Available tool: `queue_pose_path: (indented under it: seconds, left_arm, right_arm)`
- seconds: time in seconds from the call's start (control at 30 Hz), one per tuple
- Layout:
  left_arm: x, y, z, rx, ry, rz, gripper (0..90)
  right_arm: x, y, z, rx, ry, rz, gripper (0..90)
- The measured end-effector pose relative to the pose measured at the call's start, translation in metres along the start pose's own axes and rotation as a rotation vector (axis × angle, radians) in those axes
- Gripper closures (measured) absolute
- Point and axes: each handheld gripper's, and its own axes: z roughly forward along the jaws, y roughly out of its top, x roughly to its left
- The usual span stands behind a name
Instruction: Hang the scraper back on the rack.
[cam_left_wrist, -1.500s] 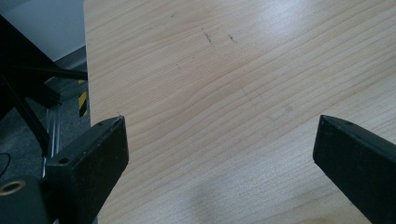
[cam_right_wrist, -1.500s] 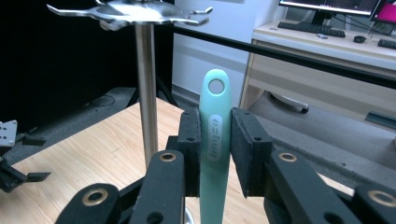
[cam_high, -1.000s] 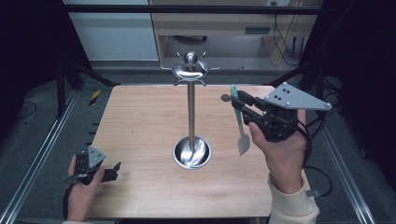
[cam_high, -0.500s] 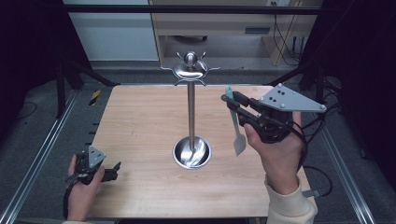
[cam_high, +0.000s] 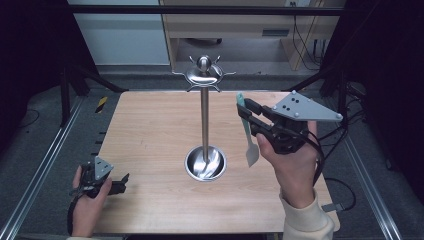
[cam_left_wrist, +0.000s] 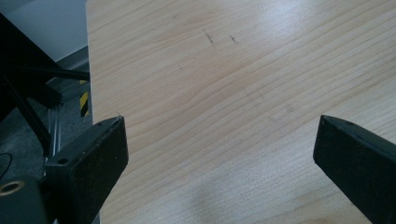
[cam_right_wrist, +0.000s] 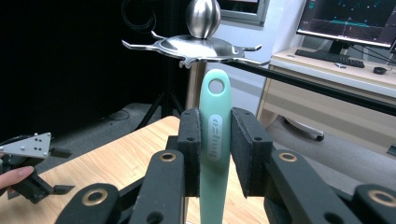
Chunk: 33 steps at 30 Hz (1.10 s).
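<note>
Right gripper (cam_high: 248, 116): jaws closed on the mint-green handle of a spatula (cam_high: 247, 134), held upright with the hanging hole uppermost and the pale blade hanging below. Position: raised, just right of the rack (cam_high: 204, 125), hole end a little below the rack's hooked top disc. In the right gripper view the hole (cam_right_wrist: 215, 86) sits just under one hook (cam_right_wrist: 187, 63), not yet on it.

Rack: steel pole on a round dish base, mid-table (cam_high: 150, 130), no utensils hung.

Left gripper (cam_high: 120, 181): jaws wide apart, empty, low over the table, well left of the rack.

Step, as judged: hanging the spatula on the rack. Next move calls for lifting the hole level with a hook tip, threading it over, then releasing.
</note>
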Motion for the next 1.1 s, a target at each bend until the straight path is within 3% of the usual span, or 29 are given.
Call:
queue_pose_path:
  seconds: [0.8, 1.1]
  left_arm:
    - [-0.001, 0.0, 0.0, 0.003, 0.003, 0.001, 2.9]
    - [-0.001, 0.0, 0.001, 0.004, 0.002, 0.003, 2.9]
  right_arm:
    - [0.01, 0.003, 0.015, -0.028, 0.036, 0.022, 74.2]
    - [0.014, 0.007, 0.025, -0.026, 0.022, 0.031, 74.2]
